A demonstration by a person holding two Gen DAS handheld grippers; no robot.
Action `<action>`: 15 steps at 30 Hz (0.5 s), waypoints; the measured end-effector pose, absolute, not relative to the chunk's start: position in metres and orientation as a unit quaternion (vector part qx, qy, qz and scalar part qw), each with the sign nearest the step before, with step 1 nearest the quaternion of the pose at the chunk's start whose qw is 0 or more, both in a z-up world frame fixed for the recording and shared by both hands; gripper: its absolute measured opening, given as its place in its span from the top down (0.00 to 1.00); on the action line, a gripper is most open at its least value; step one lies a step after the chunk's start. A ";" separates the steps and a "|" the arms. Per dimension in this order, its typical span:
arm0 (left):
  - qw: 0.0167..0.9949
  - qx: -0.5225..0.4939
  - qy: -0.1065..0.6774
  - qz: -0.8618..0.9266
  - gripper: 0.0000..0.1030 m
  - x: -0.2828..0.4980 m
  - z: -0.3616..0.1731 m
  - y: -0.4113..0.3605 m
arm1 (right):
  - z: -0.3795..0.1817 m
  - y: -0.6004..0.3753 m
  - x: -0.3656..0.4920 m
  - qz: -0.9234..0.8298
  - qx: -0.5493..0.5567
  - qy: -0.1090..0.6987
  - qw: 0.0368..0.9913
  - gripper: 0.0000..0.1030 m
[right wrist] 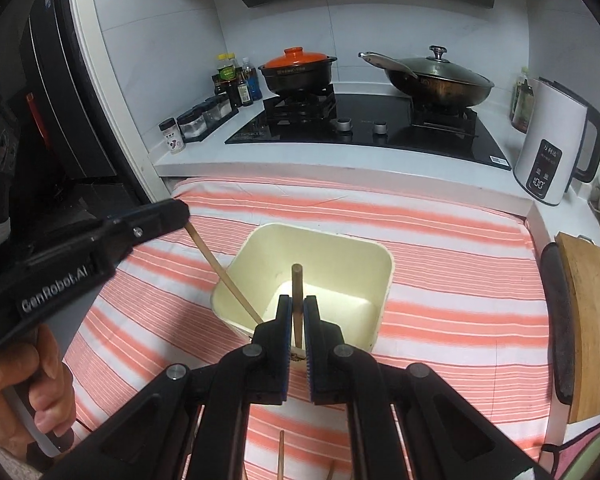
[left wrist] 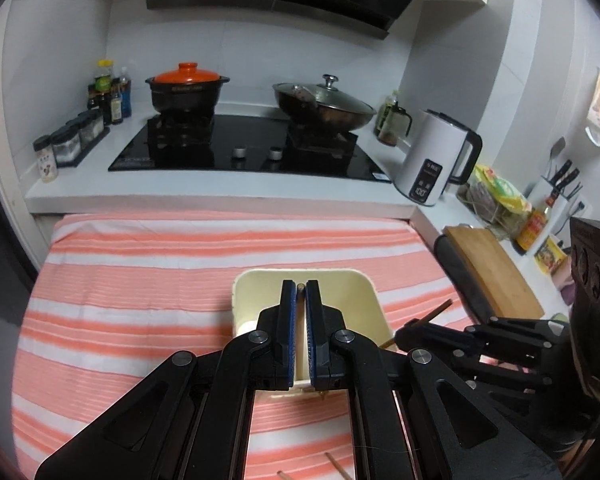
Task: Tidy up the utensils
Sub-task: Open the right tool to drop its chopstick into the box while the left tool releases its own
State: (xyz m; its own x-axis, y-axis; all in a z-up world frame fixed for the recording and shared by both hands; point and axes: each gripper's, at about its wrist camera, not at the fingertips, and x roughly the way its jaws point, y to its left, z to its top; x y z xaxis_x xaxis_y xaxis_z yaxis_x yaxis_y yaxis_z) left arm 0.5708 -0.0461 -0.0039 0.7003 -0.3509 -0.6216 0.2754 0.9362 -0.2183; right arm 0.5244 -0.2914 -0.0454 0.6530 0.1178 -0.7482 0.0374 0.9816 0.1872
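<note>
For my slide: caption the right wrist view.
Right tool and left tool each hold a chopstick over the cream container.

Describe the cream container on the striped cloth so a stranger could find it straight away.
Start at the black stovetop, then drop to the pink-and-white striped cloth in front of the counter. The cream container stands on it: an open, square tub with rounded corners, the only vessel on the cloth.

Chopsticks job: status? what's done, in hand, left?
Done: nothing visibly lying in the cream container yet. In hand: the left gripper and the right gripper are each shut on a wooden chopstick; the left chopstick slants over the container's rim, the right chopstick stands over its opening. Left: release both, then collect the loose chopsticks on the striped cloth.
</note>
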 end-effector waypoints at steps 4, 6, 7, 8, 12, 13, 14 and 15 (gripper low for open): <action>0.922 -0.067 0.341 -0.168 0.65 0.564 -0.003 -0.042 | -0.046 -0.284 0.524 0.023 0.083 0.405 0.910 0.91; 0.925 -0.071 0.334 -0.164 0.39 0.557 -0.001 -0.038 | -0.043 -0.283 0.520 0.022 0.082 0.394 0.915 0.80; 0.927 -0.071 0.329 -0.165 0.38 0.551 0.000 -0.036 | -0.041 -0.283 0.516 0.017 0.080 0.385 0.919 0.74; 0.928 -0.070 0.327 -0.166 0.36 0.546 0.000 -0.033 | -0.038 -0.283 0.512 0.014 0.078 0.374 0.924 0.62; 0.928 -0.058 0.327 -0.167 0.18 0.513 -0.004 -0.021 | -0.029 -0.281 0.485 0.003 0.065 0.340 0.938 0.57; 0.928 -0.053 0.328 -0.169 0.17 0.503 -0.007 -0.018 | -0.027 -0.281 0.476 0.001 0.063 0.332 0.941 0.57; 0.926 -0.047 0.331 -0.172 0.15 0.492 -0.012 -0.015 | -0.027 -0.281 0.468 -0.001 0.060 0.325 0.944 0.57; 0.924 -0.041 0.336 -0.175 0.15 0.480 -0.017 -0.013 | -0.026 -0.280 0.458 -0.003 0.057 0.319 0.946 0.57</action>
